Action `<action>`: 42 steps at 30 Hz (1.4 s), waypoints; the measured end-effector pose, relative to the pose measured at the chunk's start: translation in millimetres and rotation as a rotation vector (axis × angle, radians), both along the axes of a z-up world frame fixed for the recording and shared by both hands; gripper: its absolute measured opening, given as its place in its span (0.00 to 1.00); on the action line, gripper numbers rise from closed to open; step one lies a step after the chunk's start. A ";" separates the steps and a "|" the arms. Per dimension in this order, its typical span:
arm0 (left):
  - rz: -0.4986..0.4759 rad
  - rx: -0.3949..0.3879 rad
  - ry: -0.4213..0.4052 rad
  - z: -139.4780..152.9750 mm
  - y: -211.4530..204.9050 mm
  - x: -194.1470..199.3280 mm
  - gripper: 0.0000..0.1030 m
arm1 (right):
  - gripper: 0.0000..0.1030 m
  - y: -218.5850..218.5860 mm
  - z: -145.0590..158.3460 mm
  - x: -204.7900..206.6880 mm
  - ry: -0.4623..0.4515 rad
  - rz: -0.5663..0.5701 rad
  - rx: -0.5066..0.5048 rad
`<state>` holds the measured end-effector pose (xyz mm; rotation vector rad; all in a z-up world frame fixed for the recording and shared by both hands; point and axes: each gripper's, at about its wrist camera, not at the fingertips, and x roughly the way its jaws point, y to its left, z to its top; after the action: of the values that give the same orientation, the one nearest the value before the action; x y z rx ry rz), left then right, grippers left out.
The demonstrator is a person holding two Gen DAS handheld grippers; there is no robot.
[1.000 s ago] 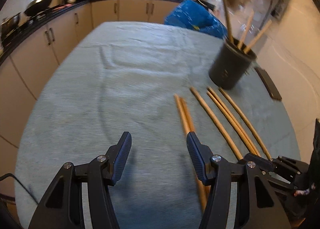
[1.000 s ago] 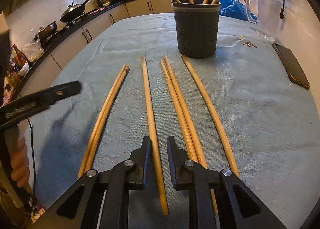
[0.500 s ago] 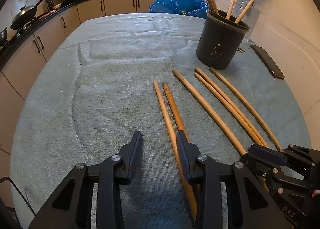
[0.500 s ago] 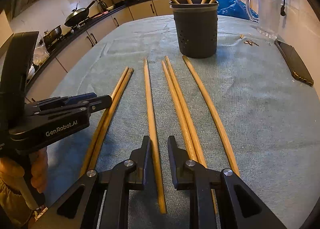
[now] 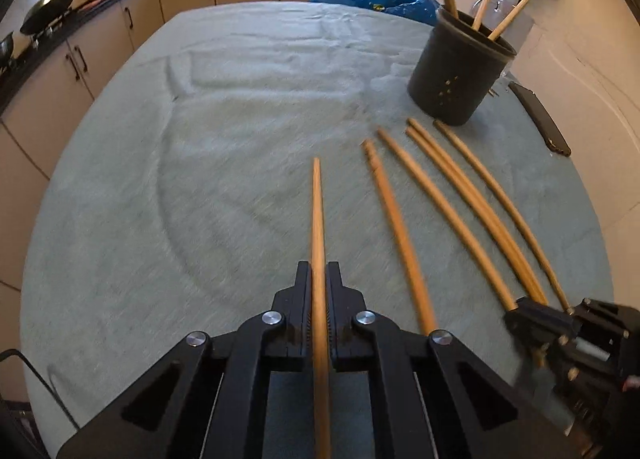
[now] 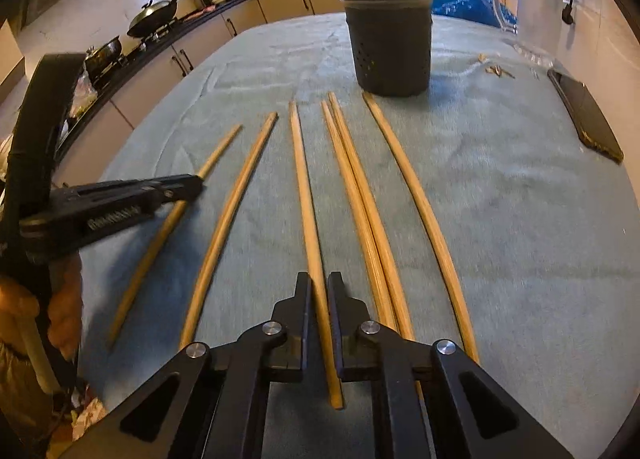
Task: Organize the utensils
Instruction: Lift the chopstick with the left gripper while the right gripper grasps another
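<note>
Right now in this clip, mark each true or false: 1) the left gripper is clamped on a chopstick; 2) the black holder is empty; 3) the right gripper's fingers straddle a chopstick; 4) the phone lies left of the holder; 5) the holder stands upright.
1) True: the left gripper is shut on the held chopstick.
2) False: the black utensil holder already has several chopsticks standing in it.
3) True: the right gripper has its narrow gap over the middle chopstick, which lies on the cloth; contact is not clear.
4) False: the phone lies to the right of the holder.
5) True: it stands upright on the tablecloth.
</note>
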<state>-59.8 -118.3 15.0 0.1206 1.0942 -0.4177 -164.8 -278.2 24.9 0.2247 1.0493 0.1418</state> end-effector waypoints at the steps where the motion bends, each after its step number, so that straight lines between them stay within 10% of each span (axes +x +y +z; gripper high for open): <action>1: -0.009 -0.002 0.009 0.2 4.9 -2.7 0.06 | 0.09 -0.5 0.3 -4.7 0.009 0.006 -0.004; 13: -0.071 0.047 0.038 7.5 9.4 -7.2 0.07 | 0.27 3.4 5.1 -7.3 0.040 0.062 -0.052; 36: -0.091 -0.017 0.070 3.9 14.3 25.2 0.07 | 0.26 51.8 2.1 171.0 0.175 0.123 -0.186; 42: -0.084 -0.026 0.069 2.7 11.1 29.9 0.07 | 0.10 57.3 1.3 186.0 0.194 0.126 -0.207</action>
<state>-29.9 -107.2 17.7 0.1298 1.1544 -0.5143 21.2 -220.9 26.2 -0.0165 1.2629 0.1257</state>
